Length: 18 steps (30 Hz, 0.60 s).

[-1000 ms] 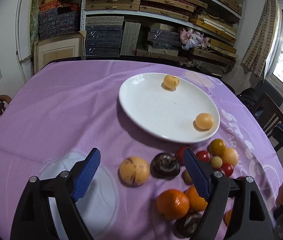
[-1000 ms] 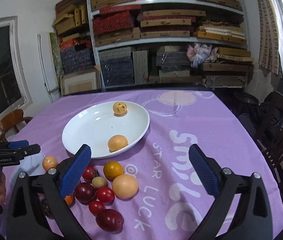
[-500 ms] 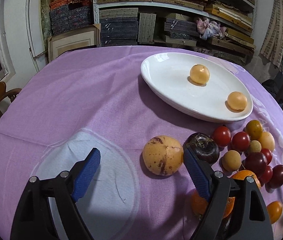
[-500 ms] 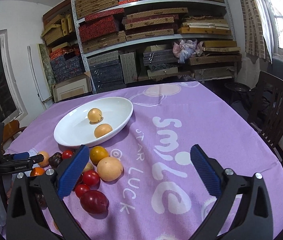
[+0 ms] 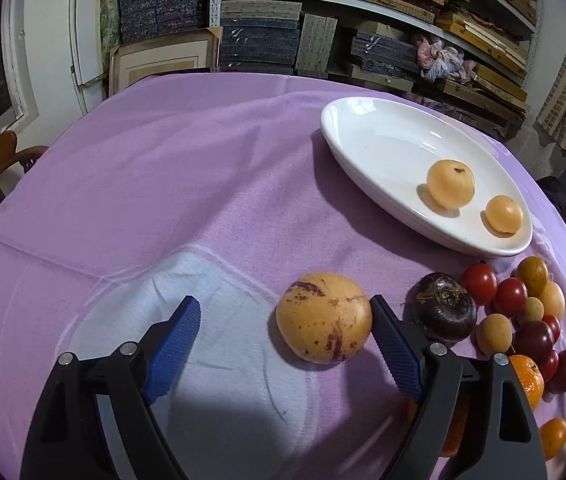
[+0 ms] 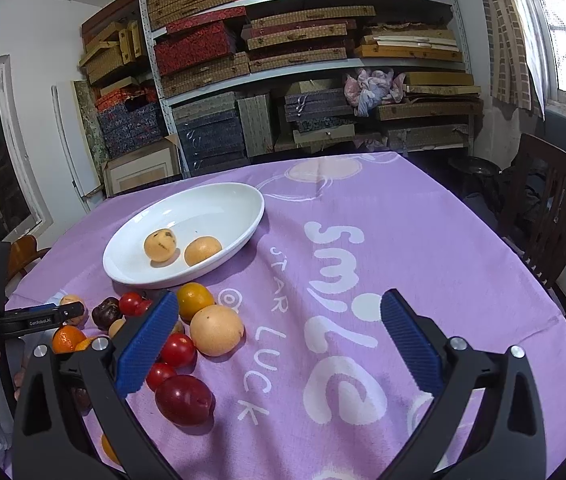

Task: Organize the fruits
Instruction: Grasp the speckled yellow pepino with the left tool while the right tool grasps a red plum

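While the speckled yellow melon (image 5: 323, 317) lies on the purple-clothed counter (image 5: 163, 184) just short of the white oval dish (image 5: 379, 148), the left gripper (image 5: 285, 320) brackets it, jaws spread; the right gripper (image 6: 279, 330) hovers, jaws spread, empty.

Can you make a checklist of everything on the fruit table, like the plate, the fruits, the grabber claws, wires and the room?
Surface: purple tablecloth, white print.
Job's things: white plate holding two pale orange fruits; big speckled yellow fruit; loose fruit pile beside the plate.
Clutter: nothing seen.
Grippers: left gripper open, speckled fruit between its jaws by the right finger; right gripper open, empty.
Cables: nothing seen.
Surroundings: shelves of boxes, wooden chairs, windows.
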### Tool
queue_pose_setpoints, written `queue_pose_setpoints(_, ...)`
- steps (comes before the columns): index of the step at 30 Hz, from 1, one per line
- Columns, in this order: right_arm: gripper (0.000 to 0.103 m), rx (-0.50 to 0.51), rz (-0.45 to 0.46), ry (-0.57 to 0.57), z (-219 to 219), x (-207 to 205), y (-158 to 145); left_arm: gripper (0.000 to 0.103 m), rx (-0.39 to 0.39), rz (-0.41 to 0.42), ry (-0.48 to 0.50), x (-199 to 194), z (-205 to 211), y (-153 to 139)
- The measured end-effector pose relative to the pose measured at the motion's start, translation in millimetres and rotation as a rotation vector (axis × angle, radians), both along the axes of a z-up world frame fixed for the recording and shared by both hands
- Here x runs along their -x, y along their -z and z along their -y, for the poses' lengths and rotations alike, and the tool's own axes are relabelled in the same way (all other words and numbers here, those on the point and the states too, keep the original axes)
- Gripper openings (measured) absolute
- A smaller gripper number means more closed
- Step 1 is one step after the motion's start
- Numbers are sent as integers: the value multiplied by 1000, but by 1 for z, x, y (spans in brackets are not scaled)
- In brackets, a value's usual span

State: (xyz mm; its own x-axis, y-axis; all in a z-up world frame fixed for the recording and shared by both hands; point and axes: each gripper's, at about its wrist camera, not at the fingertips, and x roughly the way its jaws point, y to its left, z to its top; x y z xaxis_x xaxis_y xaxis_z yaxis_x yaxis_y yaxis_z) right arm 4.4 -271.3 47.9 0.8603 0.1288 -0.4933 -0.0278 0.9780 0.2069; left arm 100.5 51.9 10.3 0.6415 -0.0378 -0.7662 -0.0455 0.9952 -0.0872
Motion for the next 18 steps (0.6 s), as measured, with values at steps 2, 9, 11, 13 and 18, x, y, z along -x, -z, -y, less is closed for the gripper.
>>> queue_pose_setpoints(2, 99, -2, -4, -2, 0, -2, 1, 76, 24, -4, 24, 0, 0, 0)
queue_pose_setpoints(9, 99, -7, -12, -5, -1, -3, 2, 51, 14, 1, 91, 7, 16, -1)
queue_pose_setpoints(11, 99, -8, -26, -15, -2, -4, 3, 46, 32, 3, 99, 7, 14, -1)
queue_pose_setpoints(13, 99, -3, -53, -43, -6, -7, 6, 46, 33, 3, 100, 6, 14, -1)
queue_pose_setpoints(18, 98, 87, -137, -194, -36, -10, 15, 46, 34, 4, 105, 7, 14, -1)
